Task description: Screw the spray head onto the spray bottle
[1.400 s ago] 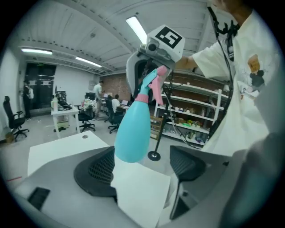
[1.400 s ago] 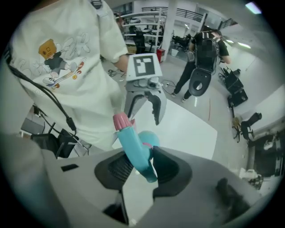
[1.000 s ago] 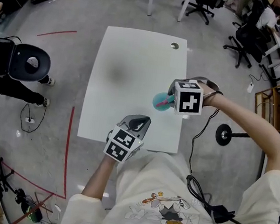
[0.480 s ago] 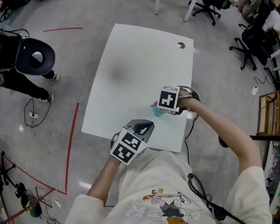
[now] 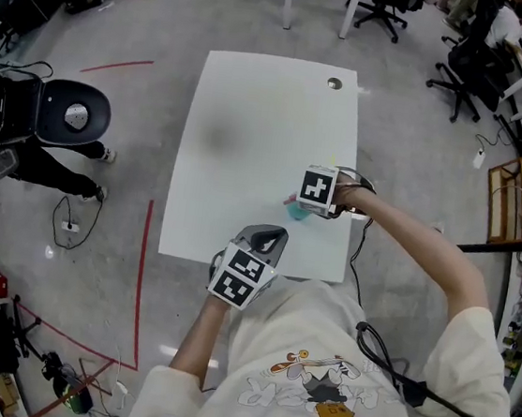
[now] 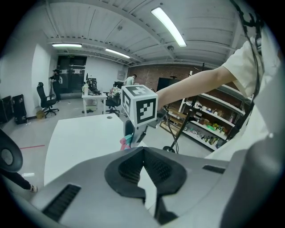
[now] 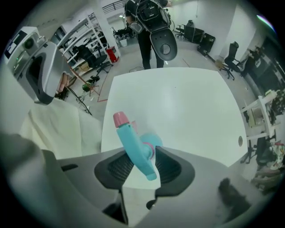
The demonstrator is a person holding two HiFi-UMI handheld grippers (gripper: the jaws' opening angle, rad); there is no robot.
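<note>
Noted: the right gripper [image 7: 143, 165] pinches the teal spray head [image 7: 132, 141] (pink nozzle toward upper left) over the white table [image 5: 254, 108], centre-right in head view. The left gripper [image 6: 143, 173] is pressed together, empty.

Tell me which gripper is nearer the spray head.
Right. The right gripper holds the spray head between its jaws; the left gripper, shut, is apart by the table edge.

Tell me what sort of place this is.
Probably a lab or workshop in an open-plan office. It has a bare concrete floor marked with red tape, rolling office chairs beyond the white table, and open shelves stocked with supplies.
</note>
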